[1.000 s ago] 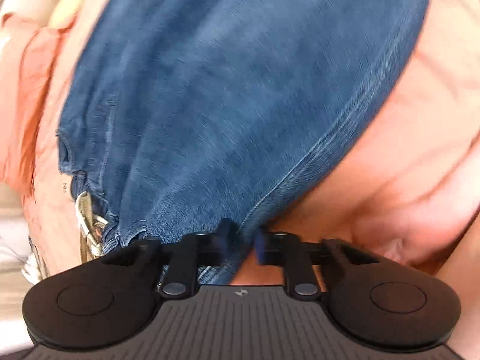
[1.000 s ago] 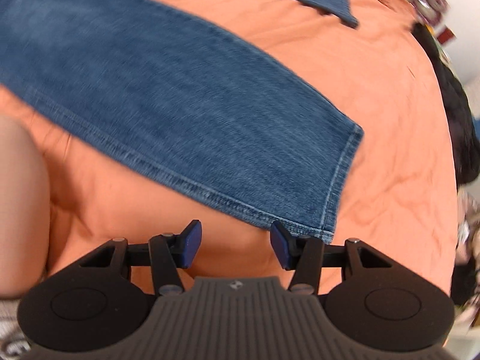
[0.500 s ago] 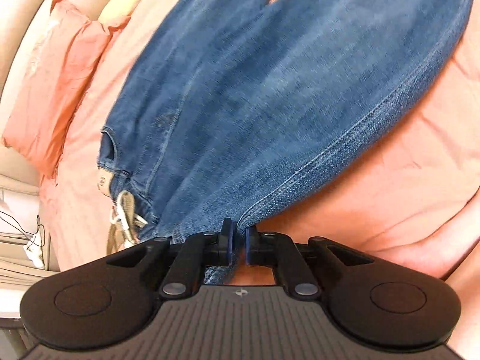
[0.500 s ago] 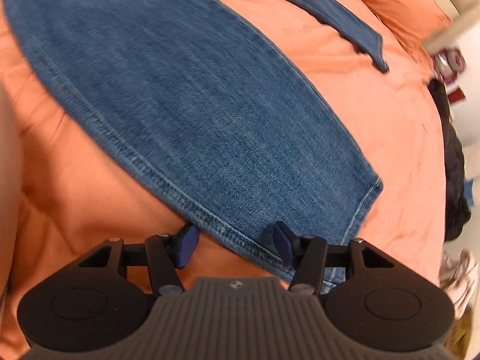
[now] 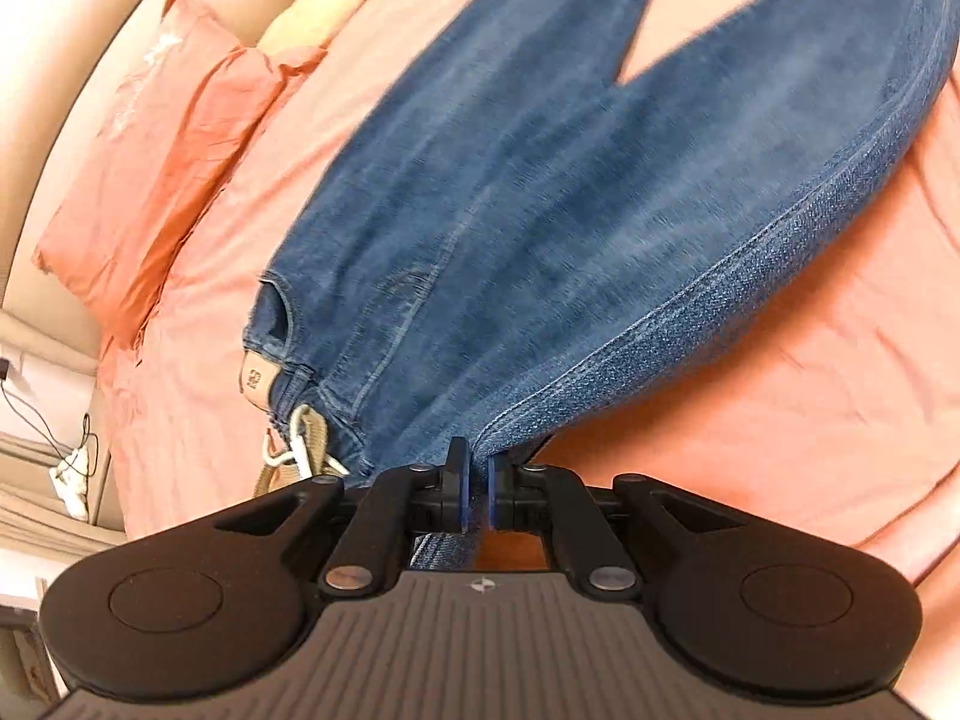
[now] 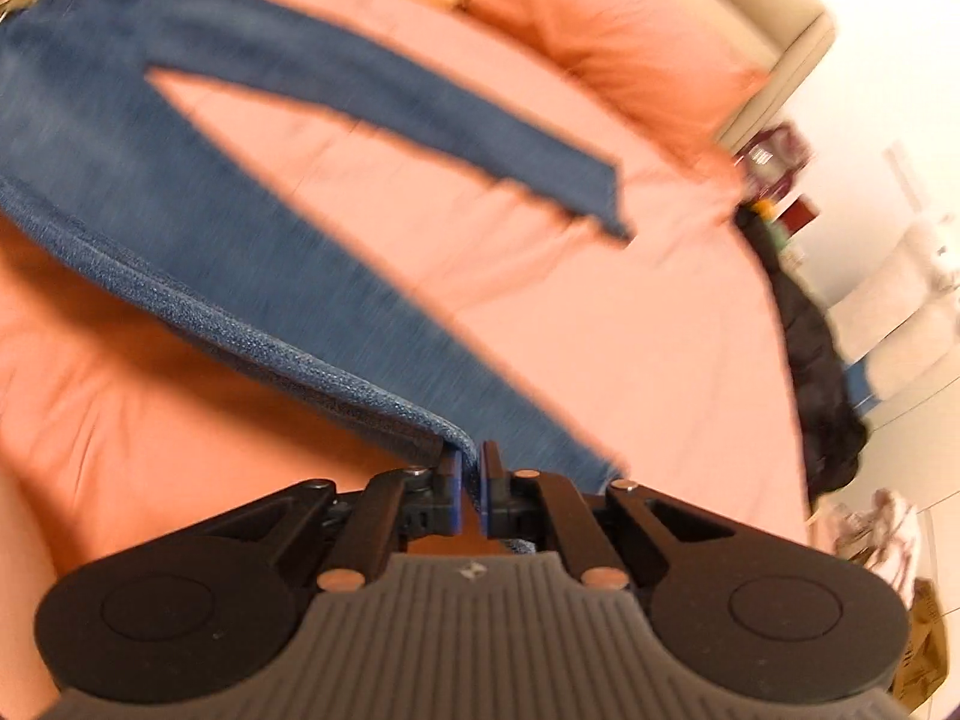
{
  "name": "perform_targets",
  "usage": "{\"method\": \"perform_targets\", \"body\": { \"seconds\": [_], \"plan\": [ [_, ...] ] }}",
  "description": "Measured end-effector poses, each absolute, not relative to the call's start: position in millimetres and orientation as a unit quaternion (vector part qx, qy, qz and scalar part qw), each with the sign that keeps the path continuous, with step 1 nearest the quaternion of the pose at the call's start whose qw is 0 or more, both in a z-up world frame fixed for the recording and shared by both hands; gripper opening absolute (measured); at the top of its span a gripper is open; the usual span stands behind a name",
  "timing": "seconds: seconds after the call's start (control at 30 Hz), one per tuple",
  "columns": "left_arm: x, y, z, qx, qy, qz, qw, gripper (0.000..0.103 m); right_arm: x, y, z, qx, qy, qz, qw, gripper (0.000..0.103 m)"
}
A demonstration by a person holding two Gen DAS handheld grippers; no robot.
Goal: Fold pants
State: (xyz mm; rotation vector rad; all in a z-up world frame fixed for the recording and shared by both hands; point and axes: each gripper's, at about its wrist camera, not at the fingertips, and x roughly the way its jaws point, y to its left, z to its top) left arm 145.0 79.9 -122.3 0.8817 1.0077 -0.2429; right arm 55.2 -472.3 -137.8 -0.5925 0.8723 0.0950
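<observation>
One pair of jeans (image 5: 540,228), two pinching hand-held grippers: left hand-held gripper (image 5: 475,492), right hand-held gripper (image 6: 471,492)

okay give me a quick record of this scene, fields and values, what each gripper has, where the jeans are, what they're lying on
garment: blue jeans, legs spread in a V
surface: orange bedsheet
left gripper: shut on the jeans' near side edge at the waist end
right gripper: shut on the same edge of the near leg, close to its hem
near edge: raised off the sheet, shadow beneath
far leg: flat on the sheet
belt: tan, at the waistband
pillow: orange, by the headboard
</observation>
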Motion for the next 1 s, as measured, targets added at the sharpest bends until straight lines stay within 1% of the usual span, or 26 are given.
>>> {"method": "perform_targets", "body": {
  "seconds": [0.17,0.3,0.7,1.0],
  "plan": [
    [169.8,86.3,-102.4,0.380,0.454,-0.100,0.800,0.005,91.8,-469.4,-111.5,-0.282,0.388,0.024,0.877,0.000],
    [200.4,89.5,-90.6,0.353,0.450,-0.085,0.816,0.005,130.9,-465.0,-104.6,-0.288,0.382,0.004,0.878,0.000],
    [306.6,100.8,-110.7,0.294,0.461,-0.050,0.836,0.005,269.5,-445.9,-139.6,-0.317,0.393,-0.043,0.862,0.000],
    [383.2,125.0,-100.6,0.234,0.455,-0.032,0.858,0.005,393.8,-441.0,-131.5,-0.305,0.376,-0.052,0.873,0.000]
  ]
}}
